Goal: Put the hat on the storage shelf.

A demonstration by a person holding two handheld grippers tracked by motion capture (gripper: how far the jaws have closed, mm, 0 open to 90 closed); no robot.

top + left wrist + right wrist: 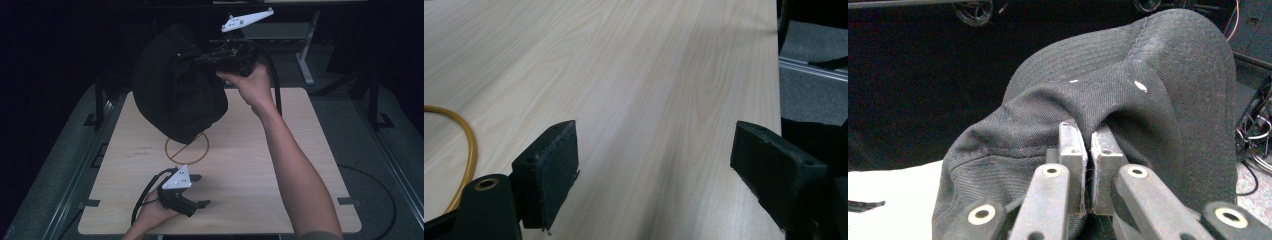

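slip risk: right gripper (1087,197) pinches thin fold of black cap (175,90), jaws pressed together on fabric, cap hanging above far half of worktop (280,165). small bite on edge; swing could pull cloth free, cap drops off orange ring mark (186,148). left gripper (199,191) spread, holding nothing, resting near edge, too far to catch.

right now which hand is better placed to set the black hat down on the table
Right: the right gripper is clamped on the black hat, held above the table. The left gripper rests open, low.
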